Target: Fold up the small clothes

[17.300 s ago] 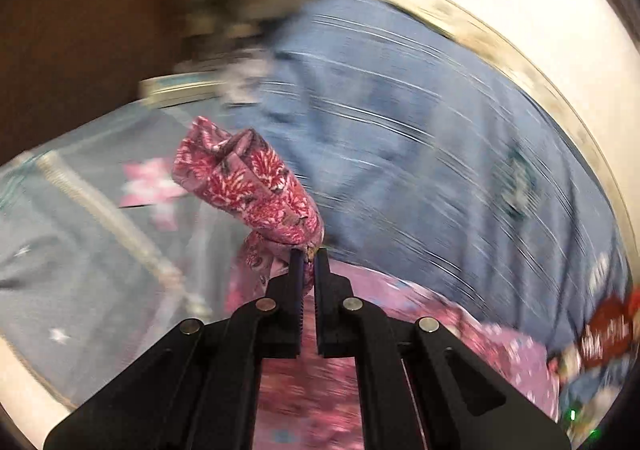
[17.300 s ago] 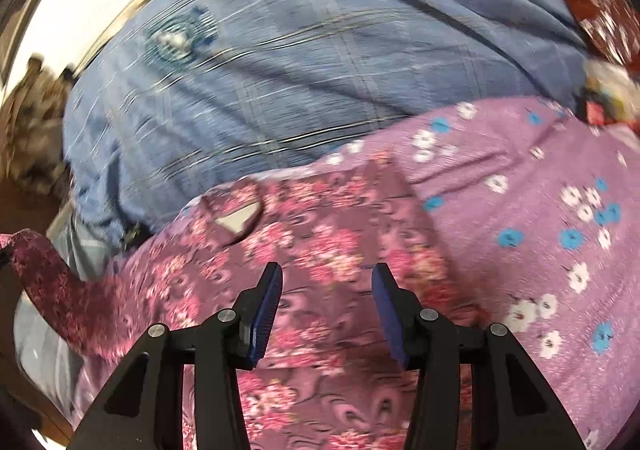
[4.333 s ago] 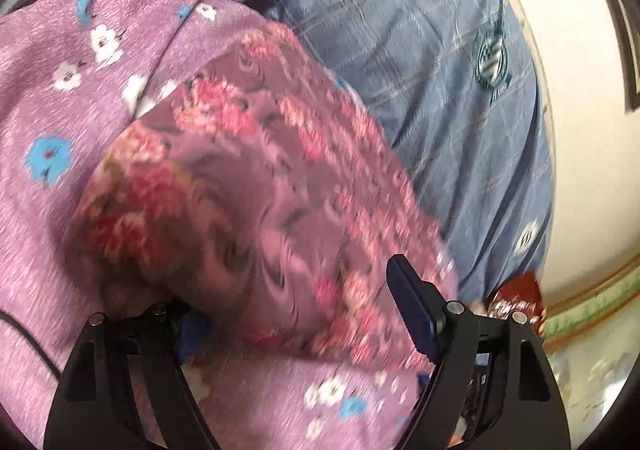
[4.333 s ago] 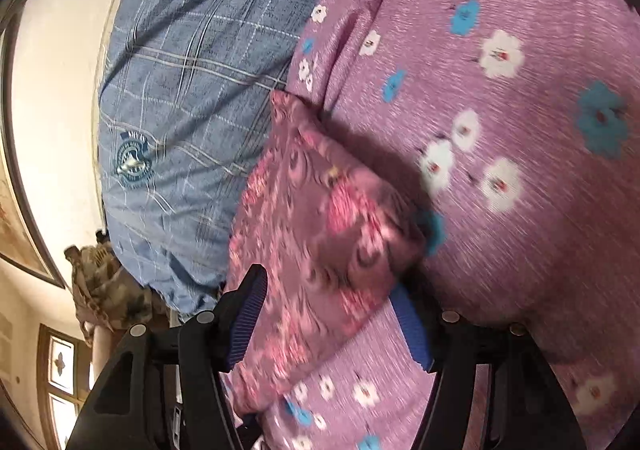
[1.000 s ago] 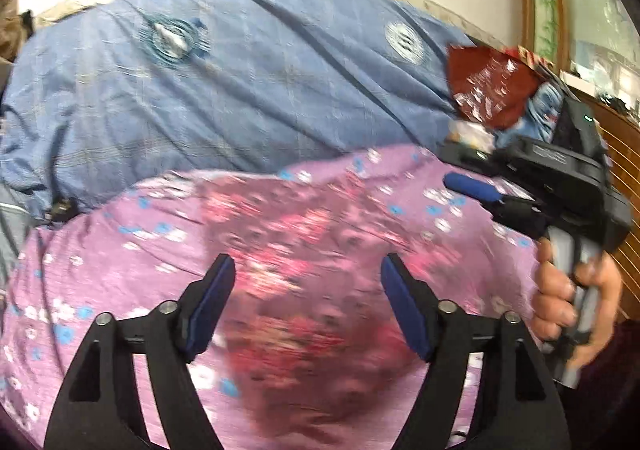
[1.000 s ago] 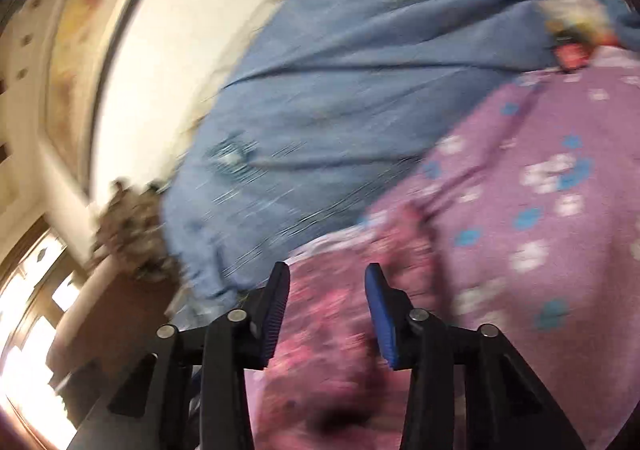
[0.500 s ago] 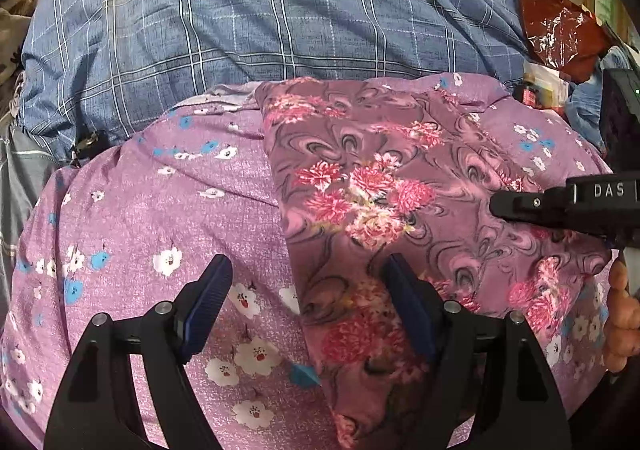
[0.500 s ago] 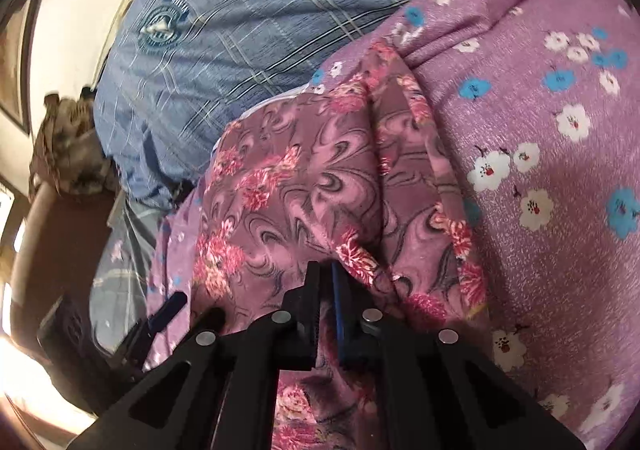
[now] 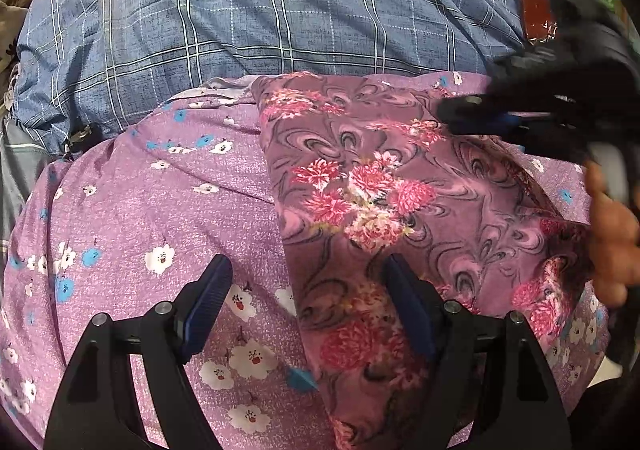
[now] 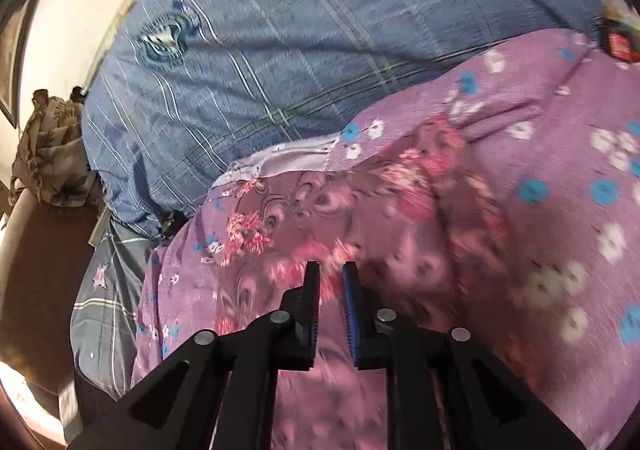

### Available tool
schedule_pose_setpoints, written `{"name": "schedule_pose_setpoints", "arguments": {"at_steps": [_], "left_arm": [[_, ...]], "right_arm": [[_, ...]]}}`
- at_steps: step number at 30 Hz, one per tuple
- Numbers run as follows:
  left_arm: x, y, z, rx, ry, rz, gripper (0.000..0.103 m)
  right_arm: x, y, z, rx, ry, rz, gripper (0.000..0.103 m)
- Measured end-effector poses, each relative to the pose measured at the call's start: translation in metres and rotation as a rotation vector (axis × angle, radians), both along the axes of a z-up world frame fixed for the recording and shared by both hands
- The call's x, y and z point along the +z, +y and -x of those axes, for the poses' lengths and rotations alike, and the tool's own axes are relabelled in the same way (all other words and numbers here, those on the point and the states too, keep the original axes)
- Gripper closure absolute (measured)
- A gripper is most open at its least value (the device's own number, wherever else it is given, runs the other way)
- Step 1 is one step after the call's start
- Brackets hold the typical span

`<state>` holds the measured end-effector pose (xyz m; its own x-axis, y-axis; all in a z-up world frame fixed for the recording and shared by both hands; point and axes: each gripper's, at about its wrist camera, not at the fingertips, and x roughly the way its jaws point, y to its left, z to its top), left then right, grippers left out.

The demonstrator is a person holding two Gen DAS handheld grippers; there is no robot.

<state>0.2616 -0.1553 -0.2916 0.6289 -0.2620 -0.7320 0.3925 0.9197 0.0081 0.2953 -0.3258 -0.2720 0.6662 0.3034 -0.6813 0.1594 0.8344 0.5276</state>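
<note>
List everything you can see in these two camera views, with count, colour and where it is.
floral garment: one, maroon with pink flowers, lying on the purple cloth
purple cloth: one, purple with white and blue flowers, spread under the garment
blue plaid cover: one, blue with round crests, behind the purple cloth
red packet: one, far right edge
patterned brown fabric: one bundle, far left
left gripper: one, black, blue pads, jaws wide, over the garment's edge
right gripper: one, black, narrow gap just opening, nothing visibly pinched
hand: one, holding the right gripper's handle
</note>
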Motion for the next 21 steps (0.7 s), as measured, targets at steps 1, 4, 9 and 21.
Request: {"name": "schedule_pose_setpoints", "arguments": {"at_steps": [1,4,9,21], "left_arm": [[0.000,0.000,-0.001,-0.001,0.002,0.002,0.024],[-0.002,0.000,-0.002,-0.004,0.004,0.004,0.023],[-0.002,0.000,-0.004,-0.007,0.011,0.014,0.022],[0.016,0.034,-0.022,0.102,-0.017,0.083,0.022]], "right_arm": [[-0.005,0.001,-0.011,0.001,0.030,0.013,0.083],[-0.022,-0.009,-0.033,-0.047,0.090,0.099,0.093],[-0.041,-0.054,-0.037,-0.152,0.085,-0.018,0.103],[0.017,-0.036,0.063,-0.084,-0.081,0.011,0.088]]}}
